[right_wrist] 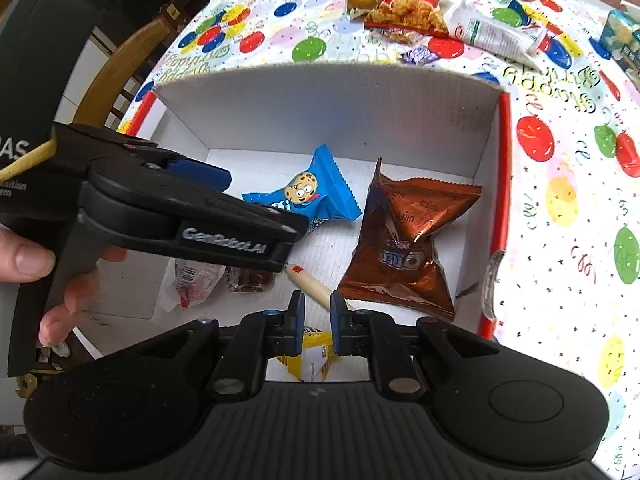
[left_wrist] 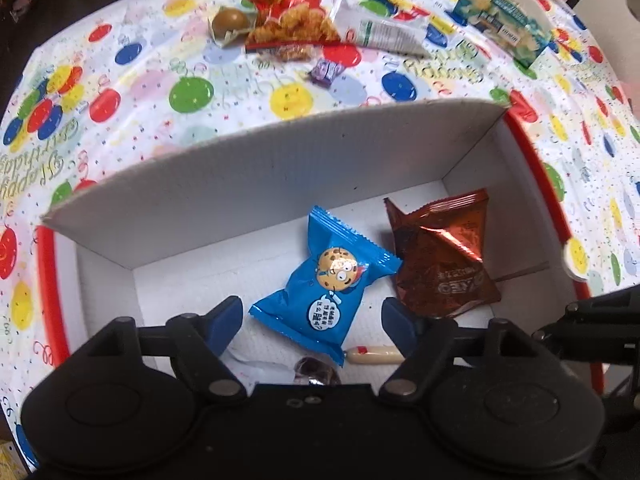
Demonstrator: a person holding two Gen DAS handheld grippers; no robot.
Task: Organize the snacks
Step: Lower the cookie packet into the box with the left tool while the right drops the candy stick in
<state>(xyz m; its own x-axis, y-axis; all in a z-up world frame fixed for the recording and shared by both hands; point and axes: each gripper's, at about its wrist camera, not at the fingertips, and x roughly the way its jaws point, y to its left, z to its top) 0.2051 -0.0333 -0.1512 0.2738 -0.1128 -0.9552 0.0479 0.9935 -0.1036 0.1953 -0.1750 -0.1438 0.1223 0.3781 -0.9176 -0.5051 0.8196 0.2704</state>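
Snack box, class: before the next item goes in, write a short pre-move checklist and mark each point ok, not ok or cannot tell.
1. Left gripper open and empty: ok; jaws stand wide over the blue cookie packet.
2. Right gripper free to grasp: cannot tell; jaws are nearly closed, with a yellow packet showing behind them.
3. White box has bare floor: ok.
4. Brown Oreo packet lies inside the box: ok.
5. All snacks are off the tablecloth: not ok; the red snack bag waits outside.

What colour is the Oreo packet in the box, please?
Metallic copper-brown Oreo packet, clearest in the right wrist view.
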